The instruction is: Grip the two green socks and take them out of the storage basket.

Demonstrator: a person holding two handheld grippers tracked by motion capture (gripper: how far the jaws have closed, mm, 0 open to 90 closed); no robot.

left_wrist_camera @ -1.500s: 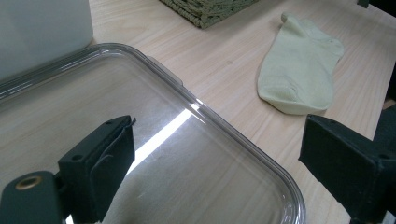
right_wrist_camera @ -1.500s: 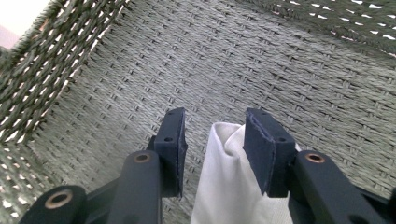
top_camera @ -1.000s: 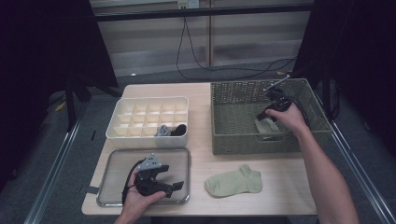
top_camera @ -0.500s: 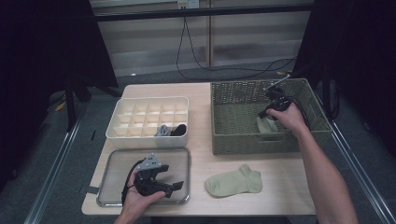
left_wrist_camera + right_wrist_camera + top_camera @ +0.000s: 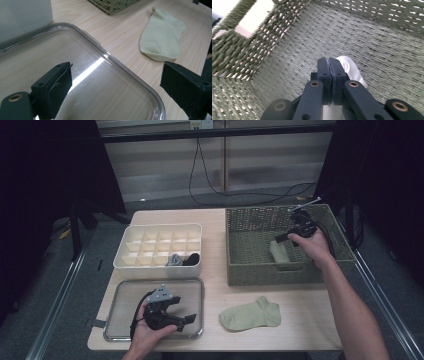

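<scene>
The pale sock [image 5: 279, 252] in my right gripper [image 5: 331, 65] is soft, light and limp; it will drape and fold wherever I lift it, so nothing here can break, but a shallow pinch could slip off the knit. I judge the best hold is a pinch on a bunched fold of cloth rather than on a single edge. It sits inside the woven basket [image 5: 250, 265], near the front wall, at the right side of the surface [image 5: 220, 290].

My right jaws are pressed together with no gap showing between the pads, and pale cloth shows right behind and below their tips. From the right gripper view I take it they have a fold of that sock pinched, though the cloth inside the pinch itself is hidden.

My left gripper [image 5: 189, 319] rests over the clear lid [image 5: 120, 82] at the front left, its jaws spread wide and holding nothing. A 2nd sock [image 5: 162, 40] lies flat on the surface just beyond the lid, apart from it. The divided white box [image 5: 159, 251] behind the lid has 2 dark rolled items in its front row.
</scene>
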